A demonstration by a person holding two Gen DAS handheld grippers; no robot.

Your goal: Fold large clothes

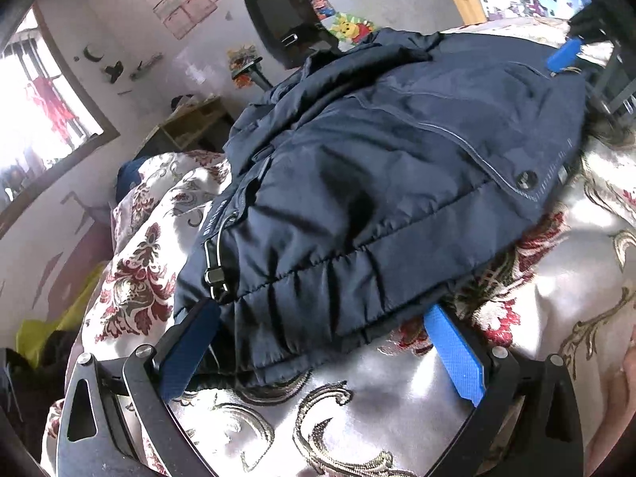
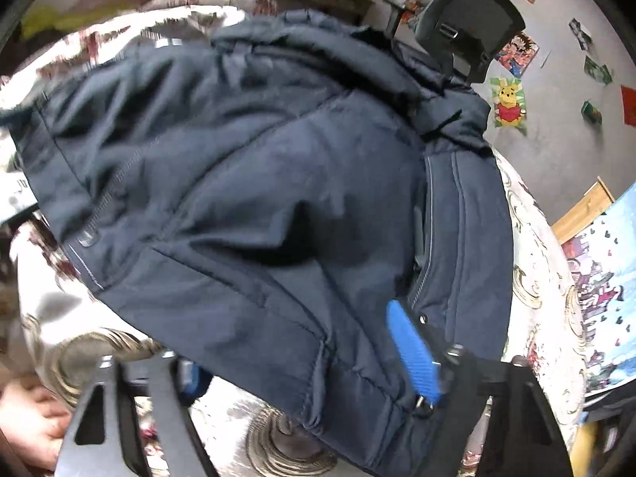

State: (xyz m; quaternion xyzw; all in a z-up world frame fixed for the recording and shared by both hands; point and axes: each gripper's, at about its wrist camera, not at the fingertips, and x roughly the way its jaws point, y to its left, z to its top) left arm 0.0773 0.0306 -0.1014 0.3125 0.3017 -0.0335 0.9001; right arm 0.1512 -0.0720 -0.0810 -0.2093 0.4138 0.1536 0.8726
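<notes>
The navy jacket point(image 1: 377, 167) lies bundled on the patterned bedspread point(image 1: 397, 397), and everything is placed from it. At its near hem, the left tool point(image 1: 330, 342) has its blue fingers apart, straddling the puffy edge without pinching. At the jacket's far corner, the right tool point(image 2: 302, 361) sits with one finger on top and the other tucked beneath; whether it pinches, I cannot tell. It looks partly folded, not yet flat. White lettering runs beside the zip, too small to read.
</notes>
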